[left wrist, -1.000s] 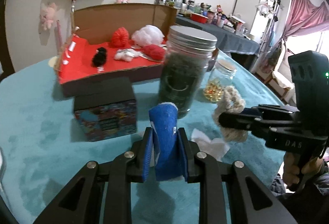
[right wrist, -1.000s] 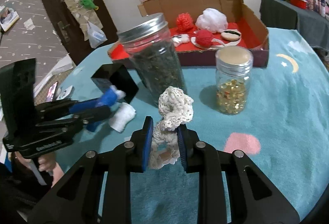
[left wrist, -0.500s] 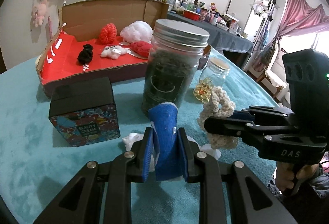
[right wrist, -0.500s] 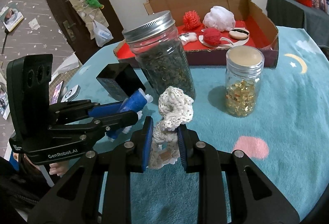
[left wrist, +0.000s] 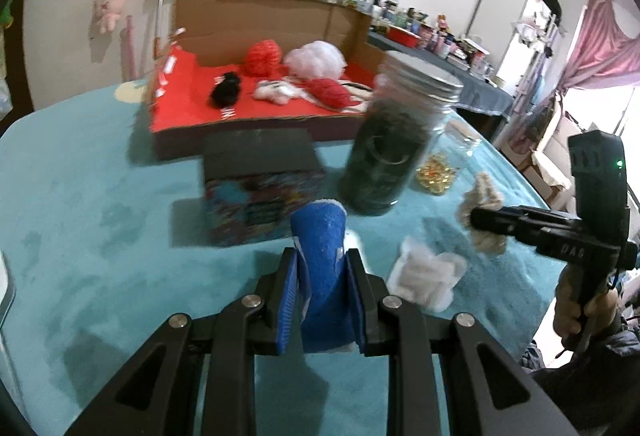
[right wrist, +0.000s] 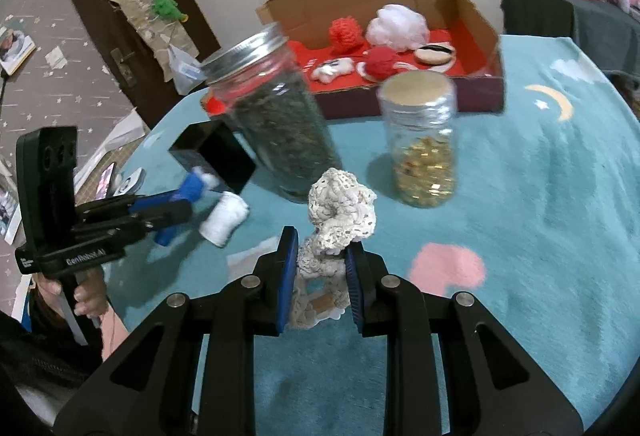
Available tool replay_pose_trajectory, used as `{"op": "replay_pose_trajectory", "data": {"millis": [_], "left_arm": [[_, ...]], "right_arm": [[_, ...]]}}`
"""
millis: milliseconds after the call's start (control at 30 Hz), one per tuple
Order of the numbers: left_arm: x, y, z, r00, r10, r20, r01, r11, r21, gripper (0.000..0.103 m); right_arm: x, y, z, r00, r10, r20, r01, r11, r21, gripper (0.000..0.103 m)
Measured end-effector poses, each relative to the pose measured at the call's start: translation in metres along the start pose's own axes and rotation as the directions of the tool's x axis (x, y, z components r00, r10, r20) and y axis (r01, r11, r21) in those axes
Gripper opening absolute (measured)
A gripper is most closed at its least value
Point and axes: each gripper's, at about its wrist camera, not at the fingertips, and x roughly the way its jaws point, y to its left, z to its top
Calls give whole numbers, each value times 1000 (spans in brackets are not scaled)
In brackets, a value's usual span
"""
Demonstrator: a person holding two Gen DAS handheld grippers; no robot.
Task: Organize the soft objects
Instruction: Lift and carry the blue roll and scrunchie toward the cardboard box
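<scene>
My left gripper [left wrist: 322, 276] is shut on a blue soft roll [left wrist: 322, 248] and holds it above the teal cloth; it also shows in the right wrist view [right wrist: 191, 188]. My right gripper [right wrist: 320, 268] is shut on a cream crochet piece [right wrist: 340, 211], seen from the left wrist as well [left wrist: 482, 213]. A white soft wad [left wrist: 428, 276] lies on the cloth between the grippers. The open cardboard box [left wrist: 256, 23] with a red floor holds several soft objects: a red puff [left wrist: 262, 57], a white puff [left wrist: 316, 59], a black one [left wrist: 226, 93].
A tall jar of dark leaves [left wrist: 394, 147] and a small jar of gold pieces [right wrist: 424, 151] stand between me and the box. A black-topped printed box [left wrist: 260, 183] stands left of the tall jar. The table edge curves at left and right.
Both grippers keep their hold. The left gripper has shifted left and back, so the printed box and jar sit more central. The white wad now lies clear of the left fingers.
</scene>
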Motion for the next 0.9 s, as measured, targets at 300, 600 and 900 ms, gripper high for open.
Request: {"op": "replay_pose_trajectory", "data": {"millis": [300, 600, 900], "left_arm": [[-6, 36, -9, 995, 99, -32, -100, 994, -35, 25], [2, 66, 7, 991, 130, -43, -129, 991, 26, 25], [14, 80, 28, 986, 155, -54, -148, 983, 109, 25]], "right_arm": [[-11, -26, 0, 998, -61, -2, 61, 998, 23, 22], [-5, -44, 14, 994, -101, -35, 101, 995, -10, 22], [4, -59, 34, 989, -141, -52, 137, 988, -73, 22]]}}
